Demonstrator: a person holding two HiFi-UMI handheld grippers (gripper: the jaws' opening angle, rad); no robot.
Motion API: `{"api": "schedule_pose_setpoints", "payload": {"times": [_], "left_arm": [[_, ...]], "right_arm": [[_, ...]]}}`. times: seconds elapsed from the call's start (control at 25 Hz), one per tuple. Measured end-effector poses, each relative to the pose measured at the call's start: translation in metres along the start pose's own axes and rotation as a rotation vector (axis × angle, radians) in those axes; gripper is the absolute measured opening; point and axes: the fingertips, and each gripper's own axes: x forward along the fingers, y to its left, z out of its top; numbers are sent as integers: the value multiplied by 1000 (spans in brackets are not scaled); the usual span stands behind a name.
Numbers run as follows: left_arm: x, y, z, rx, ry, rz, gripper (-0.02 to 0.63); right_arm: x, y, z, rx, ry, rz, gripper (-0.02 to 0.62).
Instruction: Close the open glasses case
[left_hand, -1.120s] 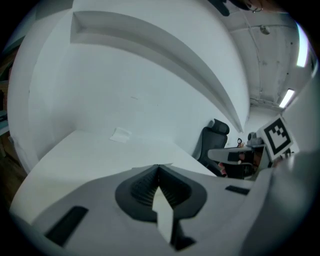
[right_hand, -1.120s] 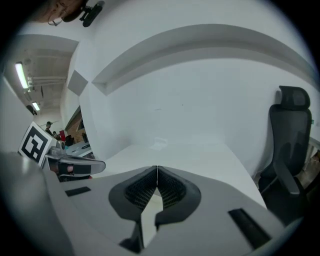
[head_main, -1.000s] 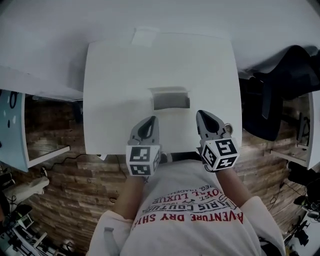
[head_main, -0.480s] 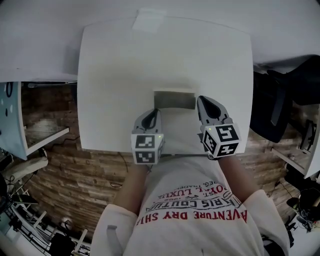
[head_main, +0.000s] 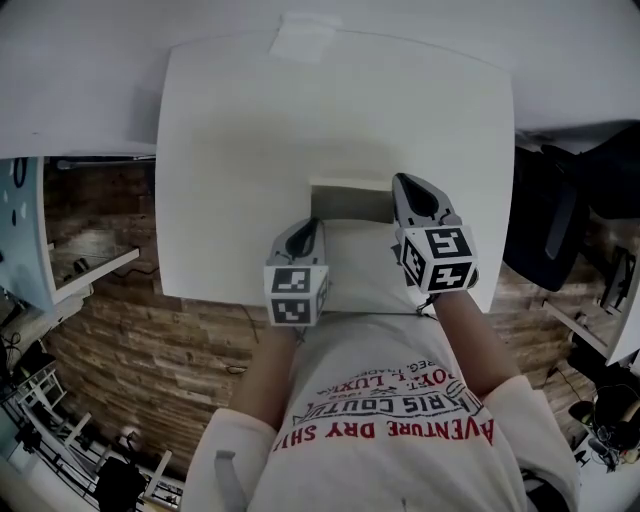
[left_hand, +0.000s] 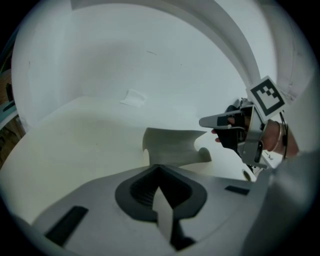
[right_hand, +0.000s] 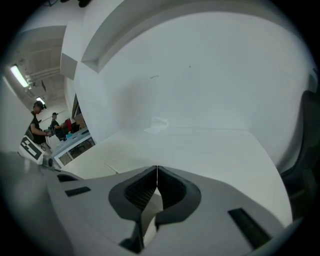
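The open glasses case (head_main: 349, 200) is pale grey and lies on the white table (head_main: 240, 150), near its front edge. Its lid (left_hand: 170, 144) stands upright in the left gripper view. My left gripper (head_main: 309, 228) is shut and empty, just short of the case's front left corner. In its own view the left gripper (left_hand: 159, 169) points at the lid. My right gripper (head_main: 405, 186) is shut and empty, beside the case's right end. The left gripper view shows that right gripper (left_hand: 204, 121) close to the lid's right edge. Its own view shows only the case's edge (right_hand: 111, 168) at the left.
A white scrap (head_main: 305, 35) lies at the table's far edge. A black chair (head_main: 575, 195) stands to the right of the table and a light-blue cabinet (head_main: 18, 225) to the left. A white wall rises behind the table. People stand far off (right_hand: 37, 125).
Both grippers have moved forward to the case. The right one has come up beside the case's right end, the left one to its front left corner. Both have stayed shut.
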Motion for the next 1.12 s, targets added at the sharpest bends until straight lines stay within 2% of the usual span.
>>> {"api": "schedule_pose_setpoints", "payload": {"times": [0.56,0.76,0.92,1.12], "left_arm": [[0,3,0,-14,14,-24,5],[1,6,-1,-24,21,-45,5],[1,5,-1,-28,23,-49,5],[1,-1,0,15,39,-64,5]], "right_arm": [[9,11,-33,36,100,44,12],[8,15,-38,48,90,48,12],[5,15,-39,28,78,28,12],[-1,20,-44,-22,92,0,12]]}}
